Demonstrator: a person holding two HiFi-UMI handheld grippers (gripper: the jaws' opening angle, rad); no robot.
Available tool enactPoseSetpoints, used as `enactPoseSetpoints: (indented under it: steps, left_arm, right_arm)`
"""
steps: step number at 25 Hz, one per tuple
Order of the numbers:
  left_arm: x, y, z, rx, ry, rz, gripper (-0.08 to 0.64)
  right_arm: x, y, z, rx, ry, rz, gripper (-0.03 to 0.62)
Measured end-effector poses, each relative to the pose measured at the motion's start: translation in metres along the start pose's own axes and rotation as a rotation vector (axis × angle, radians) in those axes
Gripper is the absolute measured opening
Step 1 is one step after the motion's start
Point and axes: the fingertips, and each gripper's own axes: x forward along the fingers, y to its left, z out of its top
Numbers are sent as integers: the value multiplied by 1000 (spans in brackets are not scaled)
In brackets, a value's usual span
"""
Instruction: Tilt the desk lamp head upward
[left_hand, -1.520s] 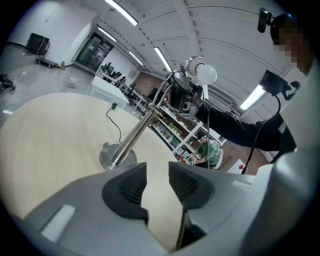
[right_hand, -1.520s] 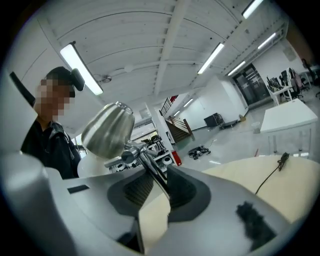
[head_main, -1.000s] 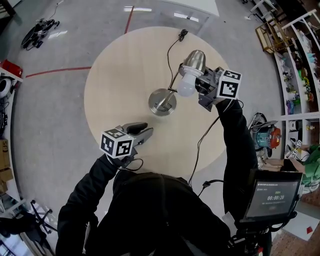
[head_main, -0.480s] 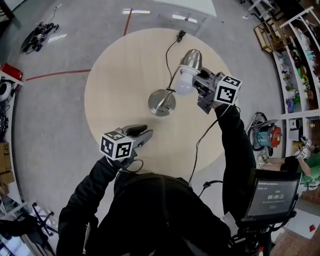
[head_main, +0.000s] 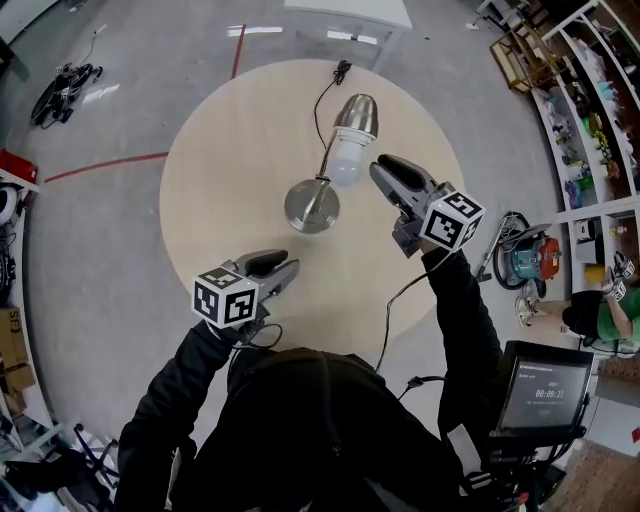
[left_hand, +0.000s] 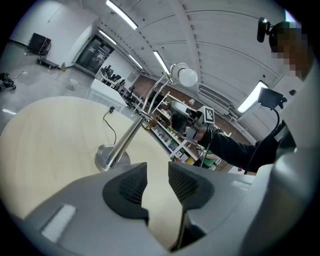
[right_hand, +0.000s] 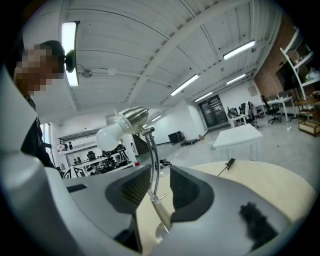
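Desk lamp (head_main: 312, 207): stands at centre of the round surface (head_main: 215, 150), with its head (head_main: 358, 112) and white bulb (head_main: 345, 165) at upper centre of frame. My right tool (head_main: 383, 172): just right of the bulb, jaws opening, pressing on nothing. My left tool (head_main: 282, 266): lower left, jaws apart, empty.
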Motion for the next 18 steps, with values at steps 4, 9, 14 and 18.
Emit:
enactPoseSetpoints:
  steps: [4, 9, 14, 18]
  left_arm:
    - [-6, -4, 15, 86, -49, 60, 124]
    - [-13, -20, 30, 135, -88, 67, 120]
    - [-20, -39, 52, 204, -151, 85, 101]
    - [-24, -50, 60, 252, -179, 97, 92]
  right_arm:
    - [-27, 20, -18, 36, -29, -60, 123]
    - [-52, 50, -26, 74, -92, -115, 121]
    - [-74, 59, -37, 161, -85, -292, 121]
    - [-78, 86, -41, 162, -117, -264, 120]
